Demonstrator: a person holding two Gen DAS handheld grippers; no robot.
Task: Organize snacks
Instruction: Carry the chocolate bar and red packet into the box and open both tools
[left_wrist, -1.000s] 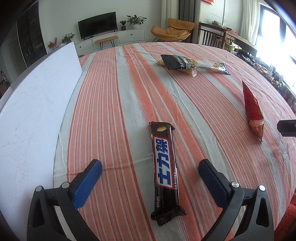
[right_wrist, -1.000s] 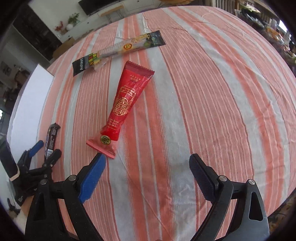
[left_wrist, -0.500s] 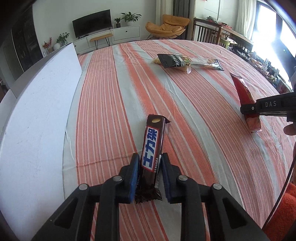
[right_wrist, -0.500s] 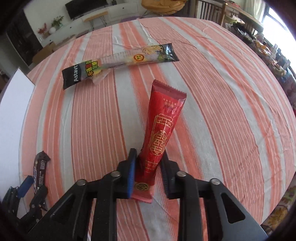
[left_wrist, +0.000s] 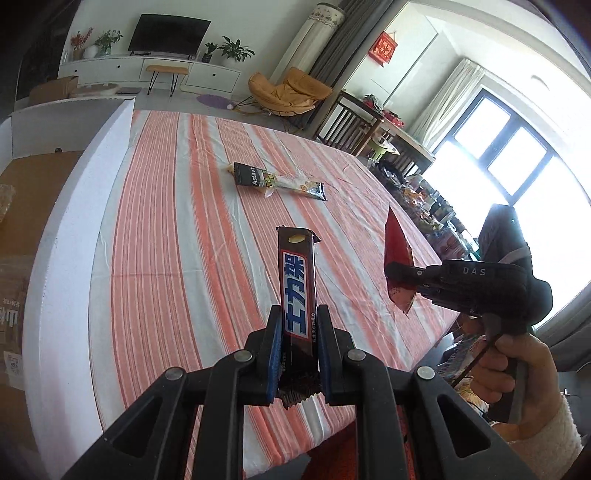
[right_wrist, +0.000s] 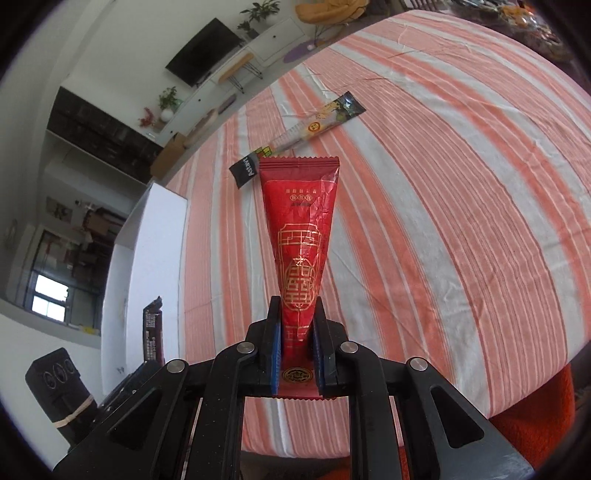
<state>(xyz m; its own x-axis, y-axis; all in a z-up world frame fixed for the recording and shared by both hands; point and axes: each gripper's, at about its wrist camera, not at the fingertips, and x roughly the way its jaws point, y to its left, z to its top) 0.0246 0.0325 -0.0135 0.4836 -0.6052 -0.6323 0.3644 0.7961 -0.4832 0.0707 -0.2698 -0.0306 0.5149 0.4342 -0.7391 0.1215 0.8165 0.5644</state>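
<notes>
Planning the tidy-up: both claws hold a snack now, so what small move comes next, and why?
Probably carry the chocolate bar in the left claw toward the white box beside it; the red packet in the right claw could follow. Both are clamped clear of the striped cloth.

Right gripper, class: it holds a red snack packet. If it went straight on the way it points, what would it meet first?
Probably the striped tablecloth, since the right gripper points down at it. The red snack packet would touch first; the long dark-ended packet lies further on. Depth is unclear.
</notes>
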